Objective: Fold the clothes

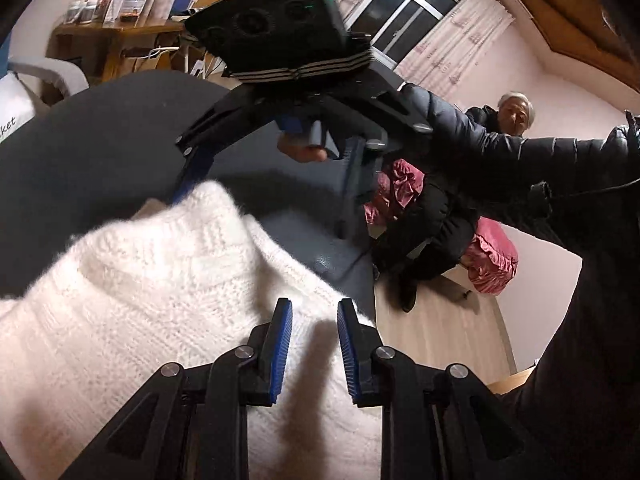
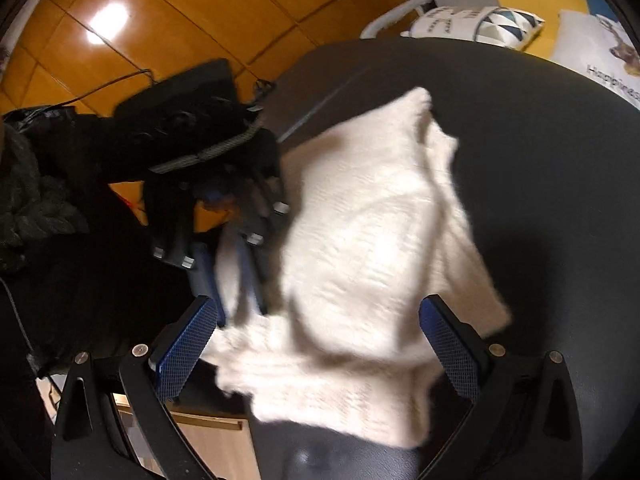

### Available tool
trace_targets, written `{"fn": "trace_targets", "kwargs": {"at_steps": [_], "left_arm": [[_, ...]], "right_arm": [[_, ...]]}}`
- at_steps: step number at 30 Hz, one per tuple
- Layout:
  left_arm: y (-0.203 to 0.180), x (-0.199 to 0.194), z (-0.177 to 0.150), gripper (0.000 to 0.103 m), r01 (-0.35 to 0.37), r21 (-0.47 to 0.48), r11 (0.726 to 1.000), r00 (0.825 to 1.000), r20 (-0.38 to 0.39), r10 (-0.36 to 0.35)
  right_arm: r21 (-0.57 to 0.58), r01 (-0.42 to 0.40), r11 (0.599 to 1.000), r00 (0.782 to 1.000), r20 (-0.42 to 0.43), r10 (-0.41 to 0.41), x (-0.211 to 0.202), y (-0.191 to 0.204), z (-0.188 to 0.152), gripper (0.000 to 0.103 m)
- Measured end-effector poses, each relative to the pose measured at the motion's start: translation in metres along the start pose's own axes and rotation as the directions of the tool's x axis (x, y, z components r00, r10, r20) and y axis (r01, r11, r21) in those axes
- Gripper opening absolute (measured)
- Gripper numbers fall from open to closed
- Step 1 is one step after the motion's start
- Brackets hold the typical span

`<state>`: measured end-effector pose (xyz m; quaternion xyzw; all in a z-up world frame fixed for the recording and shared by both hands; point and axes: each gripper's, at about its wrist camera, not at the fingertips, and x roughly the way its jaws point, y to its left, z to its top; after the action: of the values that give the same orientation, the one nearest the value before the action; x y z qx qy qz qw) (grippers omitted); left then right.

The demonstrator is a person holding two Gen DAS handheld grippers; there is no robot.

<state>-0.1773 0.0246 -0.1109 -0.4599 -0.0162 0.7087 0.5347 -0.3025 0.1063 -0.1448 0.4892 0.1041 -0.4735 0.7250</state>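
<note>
A white knitted sweater (image 1: 160,300) lies bunched on a dark round table (image 1: 80,160). My left gripper (image 1: 314,340) sits over its near part, blue pads close together with knit between them. In the right wrist view the sweater (image 2: 380,240) looks blurred and partly raised off the table (image 2: 540,160), and a fold of it passes between the left gripper's (image 2: 228,280) fingers. My right gripper (image 2: 318,340) stands wide open astride the sweater, touching nothing. From the left wrist view the right gripper (image 1: 260,216) hangs above the sweater's far edge, which hides one fingertip.
The table edge runs close to both grippers, with pale floor (image 1: 440,320) below. A person in a dark jacket (image 1: 480,120) sits on pink bedding (image 1: 492,268) beyond the table. A cluttered wooden desk (image 1: 120,36) stands at the back; pillows (image 2: 472,20) lie past the table.
</note>
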Motion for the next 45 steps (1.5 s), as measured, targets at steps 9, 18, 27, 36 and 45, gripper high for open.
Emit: {"fn": "trace_targets", "kwargs": {"at_steps": [9, 18, 27, 36, 45], "left_arm": [[-0.017, 0.016, -0.011, 0.023, -0.148, 0.091, 0.985, 0.985, -0.08, 0.155], [-0.029, 0.013, -0.009, 0.023, -0.173, 0.165, 0.971, 0.977, -0.096, 0.191], [-0.015, 0.011, -0.005, 0.024, -0.167, 0.089, 0.982, 0.979, -0.101, 0.176], [-0.007, 0.017, -0.01, 0.023, -0.182, 0.017, 0.983, 0.974, -0.136, 0.182], [-0.016, -0.023, 0.008, 0.024, -0.196, 0.037, 0.98, 0.98, -0.027, 0.197]], "right_arm": [[-0.076, -0.16, 0.984, 0.987, -0.044, 0.157, 0.009, 0.028, 0.015, 0.103], [-0.02, -0.038, 0.999, 0.991, -0.13, 0.035, 0.004, 0.015, 0.006, 0.103], [-0.066, -0.054, 0.996, 0.995, -0.087, 0.048, 0.0, 0.019, 0.011, 0.103], [-0.05, -0.086, 0.995, 0.946, -0.319, 0.066, 0.039, 0.033, -0.002, 0.103], [0.053, 0.174, 0.983, 0.978, -0.128, -0.166, -0.014, 0.027, -0.012, 0.102]]}}
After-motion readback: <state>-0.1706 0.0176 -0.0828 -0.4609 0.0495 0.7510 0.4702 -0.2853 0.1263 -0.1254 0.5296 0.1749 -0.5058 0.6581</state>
